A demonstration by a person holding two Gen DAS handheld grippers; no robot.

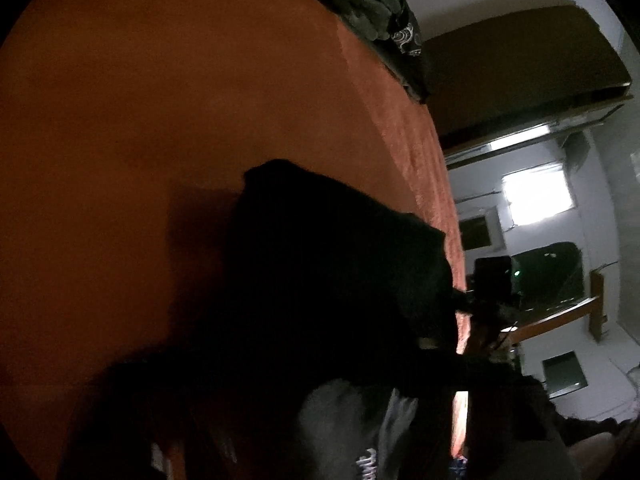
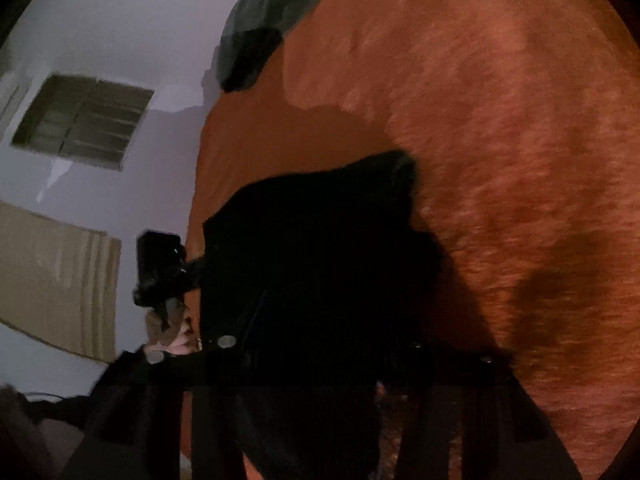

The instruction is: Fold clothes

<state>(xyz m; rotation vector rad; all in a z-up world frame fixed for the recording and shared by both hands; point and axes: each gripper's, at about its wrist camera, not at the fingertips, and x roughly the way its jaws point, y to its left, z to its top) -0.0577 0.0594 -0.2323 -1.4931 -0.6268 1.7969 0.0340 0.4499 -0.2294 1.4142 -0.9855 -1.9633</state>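
A black garment [image 1: 336,264] hangs spread above the orange bedspread [image 1: 160,100], stretched between both grippers. In the left wrist view my right gripper [image 1: 460,300] pinches the garment's right corner at the bed's edge. In the right wrist view the same black garment [image 2: 312,260] fills the middle, and my left gripper [image 2: 196,270], with a hand [image 2: 168,332] below it, grips its left edge. Each camera's own fingers are lost in the dark under the cloth. A grey garment with white lettering [image 1: 360,432] lies low in the left wrist view.
A heap of dark grey-green clothes [image 1: 372,8] [image 2: 260,32] lies at the far end of the bed. Beyond the bed edge stand white walls, a bright window [image 1: 536,196], a shuttered window [image 2: 80,120] and wooden furniture [image 1: 560,316].
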